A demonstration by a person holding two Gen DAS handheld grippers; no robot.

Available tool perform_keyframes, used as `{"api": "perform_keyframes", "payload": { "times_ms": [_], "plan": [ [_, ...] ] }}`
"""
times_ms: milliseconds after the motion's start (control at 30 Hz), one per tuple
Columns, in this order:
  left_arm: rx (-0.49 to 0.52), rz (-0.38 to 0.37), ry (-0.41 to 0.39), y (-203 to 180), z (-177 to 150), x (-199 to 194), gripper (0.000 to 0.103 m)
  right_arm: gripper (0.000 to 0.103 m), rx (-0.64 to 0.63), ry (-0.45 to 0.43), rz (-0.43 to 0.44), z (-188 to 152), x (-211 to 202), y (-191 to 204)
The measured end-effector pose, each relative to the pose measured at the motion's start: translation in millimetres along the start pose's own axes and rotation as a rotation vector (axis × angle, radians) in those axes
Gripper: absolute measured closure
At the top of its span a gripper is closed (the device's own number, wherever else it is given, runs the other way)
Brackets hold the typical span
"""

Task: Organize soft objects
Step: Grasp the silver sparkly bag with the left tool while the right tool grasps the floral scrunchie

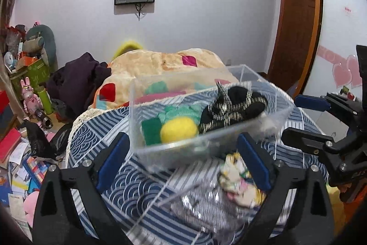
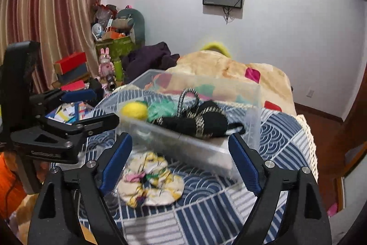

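A clear plastic bin (image 1: 160, 148) (image 2: 252, 121) stands on the blue patterned bedspread (image 1: 128, 185) (image 2: 229, 210). It holds a yellow ball (image 1: 178, 129) (image 2: 134, 110), green cloths (image 1: 176, 113) (image 2: 160, 107) and a black item with a checked strap (image 1: 231, 113) (image 2: 201, 123). A floral fabric piece (image 1: 238, 180) (image 2: 149, 178) lies on the bedspread in front of the bin. My left gripper (image 1: 183, 162) is open just before the bin. My right gripper (image 2: 181, 162) is open above the floral piece.
A beige blanket (image 1: 160, 63) (image 2: 218, 63) lies behind the bin. Dark clothes (image 1: 78, 82) and a cluttered floor with boxes and toys (image 1: 27, 93) are at the left. A crinkled clear wrapper (image 1: 206, 206) lies by the floral piece.
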State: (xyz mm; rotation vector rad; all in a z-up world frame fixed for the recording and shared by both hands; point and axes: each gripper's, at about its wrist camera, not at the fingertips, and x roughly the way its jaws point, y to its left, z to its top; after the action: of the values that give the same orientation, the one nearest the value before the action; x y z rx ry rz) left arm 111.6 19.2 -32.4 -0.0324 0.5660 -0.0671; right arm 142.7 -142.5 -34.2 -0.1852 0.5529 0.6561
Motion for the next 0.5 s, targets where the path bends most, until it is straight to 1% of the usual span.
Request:
{"api": "perform_keyframes", "payload": {
  "times_ms": [33,133,267,400,500],
  "plan": [
    [0.003,0.005,0.006,0.2,-4.8,-1.7,0.006,0.016,0.0,0.004,0.001,-1.6,1.2,1.2],
    [0.002,0.005,0.034,0.3,-18.9,-4.0,0.006,0.015,0.008,0.03,0.016,-11.9,7.0,5.9],
    [-0.022,-0.01,0.087,1.9,-38.3,-2.1,0.005,0.015,0.031,0.09,0.045,-25.7,24.4,8.2],
    [-0.055,-0.024,0.152,5.2,-56.1,10.6,0.005,0.015,0.063,0.158,0.065,-38.6,47.4,7.6],
    [-0.075,-0.038,0.179,5.2,-63.7,18.6,0.006,0.016,0.087,0.193,0.077,-44.2,56.0,5.3]
  ]
}}
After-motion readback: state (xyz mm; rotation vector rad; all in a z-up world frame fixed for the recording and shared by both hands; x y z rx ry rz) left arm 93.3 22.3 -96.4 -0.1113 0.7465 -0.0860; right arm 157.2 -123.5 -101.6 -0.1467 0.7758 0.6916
